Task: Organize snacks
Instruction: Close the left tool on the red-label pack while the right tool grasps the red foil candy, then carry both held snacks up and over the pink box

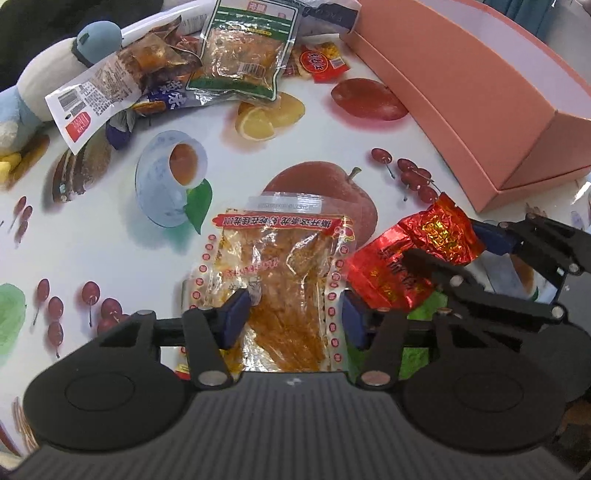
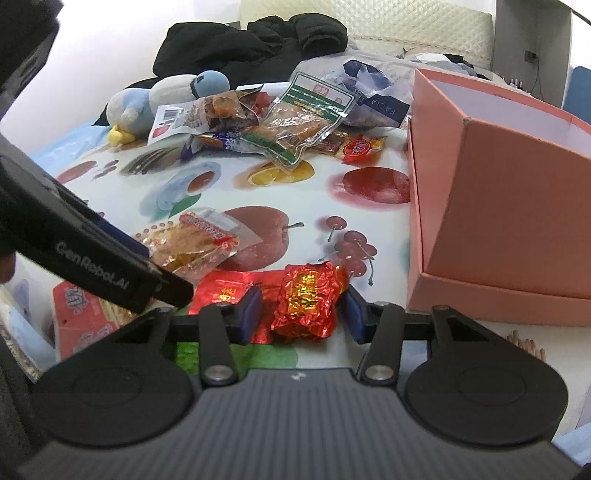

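Left gripper spread wide, straddling the clear orange snack pack flat on the tablecloth, nothing pinched. Right gripper open around the red foil packet, pads just off its sides.

A lived-in room of a home, most likely a bedroom. A desk is covered with a glossy household cloth printed with apples, cherries, orange slices and a teacup. At its far edge lies a soft plush penguin toy in pale blue and white, beside a loose heap of snack packets. Behind the desk, black clothing is piled in a crumpled mound on what appears to be a bed, in front of a cream quilted panel resembling a padded headboard. A pink cardboard box stands open on the right. Plain white walls enclose the room.
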A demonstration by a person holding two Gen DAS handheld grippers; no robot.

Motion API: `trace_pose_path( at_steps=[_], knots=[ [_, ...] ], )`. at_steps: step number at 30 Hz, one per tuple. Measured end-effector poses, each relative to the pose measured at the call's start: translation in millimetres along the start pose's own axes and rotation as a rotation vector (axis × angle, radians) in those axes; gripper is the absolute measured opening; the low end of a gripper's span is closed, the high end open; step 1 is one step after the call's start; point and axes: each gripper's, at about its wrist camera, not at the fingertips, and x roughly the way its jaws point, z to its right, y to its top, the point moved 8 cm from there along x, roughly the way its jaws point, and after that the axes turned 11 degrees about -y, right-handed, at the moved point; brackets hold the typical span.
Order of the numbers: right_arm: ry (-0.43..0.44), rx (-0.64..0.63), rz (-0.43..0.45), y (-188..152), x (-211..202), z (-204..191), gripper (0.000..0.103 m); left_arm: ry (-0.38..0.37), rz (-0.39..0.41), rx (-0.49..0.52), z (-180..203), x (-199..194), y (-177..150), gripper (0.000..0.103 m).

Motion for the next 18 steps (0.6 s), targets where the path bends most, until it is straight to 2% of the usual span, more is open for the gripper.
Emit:
trace_pose_path(
  at_steps=[1, 3, 6, 11, 18],
  knots=[
    [-0.001, 0.002, 0.000, 0.7, 0.5, 1.5, 0.042, 0.006, 0.006, -0.002, -0.2, 0.2, 0.3, 0.054],
    [0.005, 0.019, -0.005, 1.5, 0.8, 4.4, 0.040, 0.017, 0.016, -0.009, -1.2, -0.6, 1.8, 0.041],
    [0.003, 0.047, -0.012, 2.6, -0.1, 7.8, 0.040, 0.001, 0.031, -0.037, -2.3, -3.7, 4.0, 0.034],
    [-0.019, 0.090, -0.038, 6.0, -5.4, 16.4, 0.039, -0.022, 0.059, -0.065, 5.1, -12.0, 3.7, 0.029],
    [-0.075, 0.088, -0.023, 19.8, -26.7, 29.6, 0.038, -0.061, 0.124, -0.105, 20.7, -35.4, -1.1, 0.027]
  ],
)
